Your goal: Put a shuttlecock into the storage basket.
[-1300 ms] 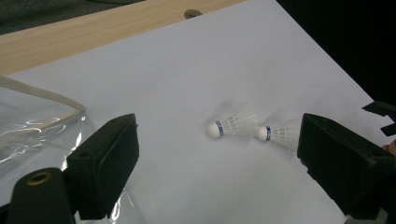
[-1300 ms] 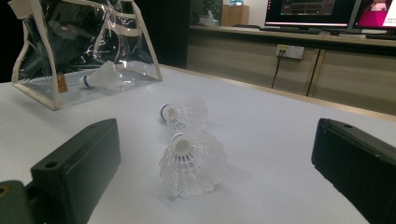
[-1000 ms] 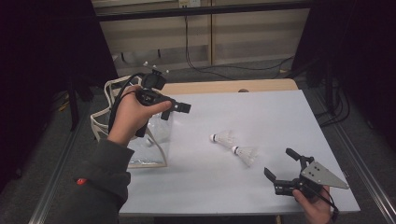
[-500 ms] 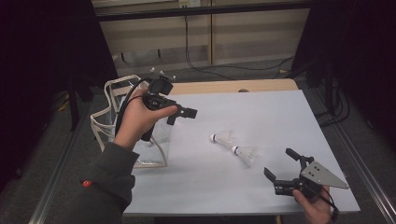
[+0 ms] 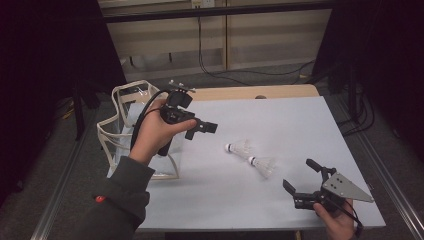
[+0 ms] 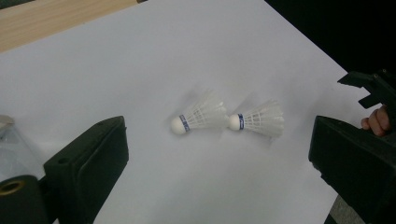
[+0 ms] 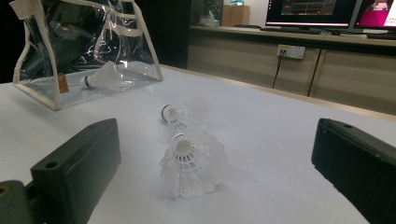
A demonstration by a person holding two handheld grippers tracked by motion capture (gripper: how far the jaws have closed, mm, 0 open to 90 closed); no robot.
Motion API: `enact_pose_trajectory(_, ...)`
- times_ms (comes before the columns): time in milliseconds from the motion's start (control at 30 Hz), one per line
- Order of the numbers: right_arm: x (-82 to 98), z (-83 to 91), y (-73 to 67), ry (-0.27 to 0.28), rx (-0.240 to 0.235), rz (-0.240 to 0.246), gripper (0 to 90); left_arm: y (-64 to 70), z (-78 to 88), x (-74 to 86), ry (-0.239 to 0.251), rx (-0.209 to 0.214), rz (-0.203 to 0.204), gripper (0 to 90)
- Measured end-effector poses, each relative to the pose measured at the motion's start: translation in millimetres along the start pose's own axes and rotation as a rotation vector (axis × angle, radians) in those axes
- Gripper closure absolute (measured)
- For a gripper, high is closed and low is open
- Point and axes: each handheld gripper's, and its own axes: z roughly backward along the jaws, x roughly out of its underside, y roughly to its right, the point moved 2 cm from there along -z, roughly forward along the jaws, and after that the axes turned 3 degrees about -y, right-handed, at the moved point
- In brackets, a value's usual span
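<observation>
Right gripper view: clear bag (image 7: pixel 88 51) holds one shuttlecock (image 7: pixel 100 80) inside.

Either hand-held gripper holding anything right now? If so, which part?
Nothing is held. The left hand-held gripper is open above the table, and the right hand-held gripper is open too. Both shuttlecocks lie free on the table.

High view — looking forward and down from above the table's (image 5: pixel 300 120) near edge. Left gripper view — looking steeply down on the two shuttlecocks (image 6: pixel 229 117), fairly close. Right gripper view — looking low and level, closer, sharing those shuttlecocks (image 7: pixel 187 149) and facing the clear bag (image 7: pixel 88 51).
</observation>
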Motion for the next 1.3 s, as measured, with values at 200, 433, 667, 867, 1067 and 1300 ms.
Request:
enact_pose_trajectory(200, -0.2, 0.1, 0.0, 0.001, -0.001, 0.001, 1.3, 3.3, -5.2, 2.4, -0.001, 0.004, -0.009, 5.1)
enact_pose_trajectory(433, -0.3, 0.2, -0.2, 0.002, -0.003, 0.001, 1.3, 5.9, -13.1, 6.4, -0.003, 0.017, -0.010, 5.1)
enact_pose_trajectory(667, -0.3, 0.3, 0.2, 0.002, -0.001, 0.001, 1.3, 8.4, -18.4, 8.8, 0.001, 0.030, -0.021, 4.9)
enact_pose_trajectory(867, -0.4, 0.5, 0.1, 0.004, -0.002, 0.001, 1.3, 10.6, -23.7, 10.8, 0.004, 0.047, -0.024, 4.4)
enact_pose_trajectory(1067, -0.5, 0.5, 0.1, 0.004, -0.002, -0.001, 1.3, 11.6, -29.3, 14.6, -0.001, 0.068, -0.031, 3.1)
enact_pose_trajectory(1300, -0.5, 0.3, 0.0, 0.003, -0.003, 0.000, 1.3, 13.1, -35.4, 18.9, 0.001, 0.081, -0.047, 2.8)
